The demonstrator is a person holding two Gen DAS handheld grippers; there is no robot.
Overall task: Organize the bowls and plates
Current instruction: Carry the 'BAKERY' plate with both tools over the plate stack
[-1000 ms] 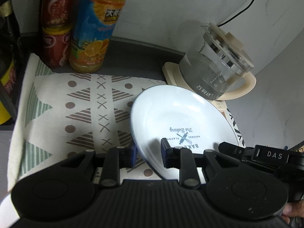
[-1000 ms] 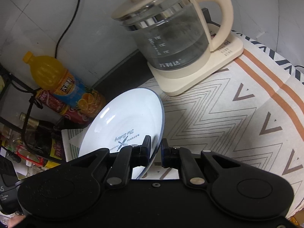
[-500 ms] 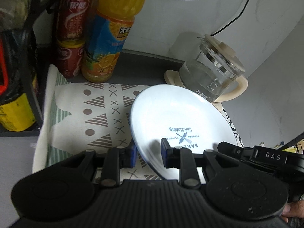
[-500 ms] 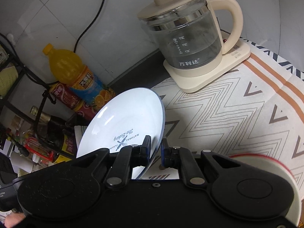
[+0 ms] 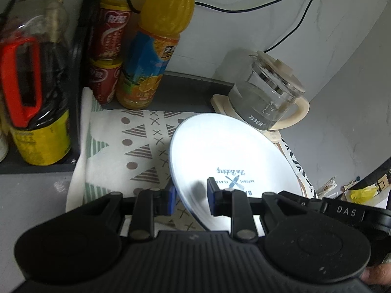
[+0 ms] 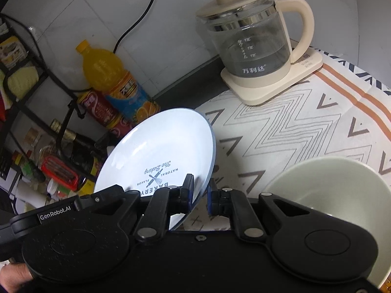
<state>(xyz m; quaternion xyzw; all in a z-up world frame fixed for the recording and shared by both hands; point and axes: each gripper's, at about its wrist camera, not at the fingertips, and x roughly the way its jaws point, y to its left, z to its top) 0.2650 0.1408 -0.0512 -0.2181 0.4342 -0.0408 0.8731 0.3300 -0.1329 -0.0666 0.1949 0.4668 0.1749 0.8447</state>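
Observation:
A white plate (image 5: 224, 151) with a thin blue rim and a printed bakery logo hangs tilted above the patterned cloth. My left gripper (image 5: 190, 199) is shut on its near left rim. The same plate (image 6: 158, 151) shows in the right wrist view, where my right gripper (image 6: 199, 193) is shut on its near right rim. A pale green bowl (image 6: 342, 185) stands on the cloth at the lower right of that view, partly hidden behind the right gripper's body.
A glass kettle (image 6: 249, 41) on a cream base stands at the back by the wall. An orange juice bottle (image 5: 151, 48), red cans (image 5: 107, 48) and a black rack (image 5: 80, 61) with bottles line the left. A hand (image 5: 381, 273) shows at the lower right edge.
Both grippers pulled back and rose a little with the plate between them. More of the rack and bottles came into view, and the pale bowl appeared at the right.

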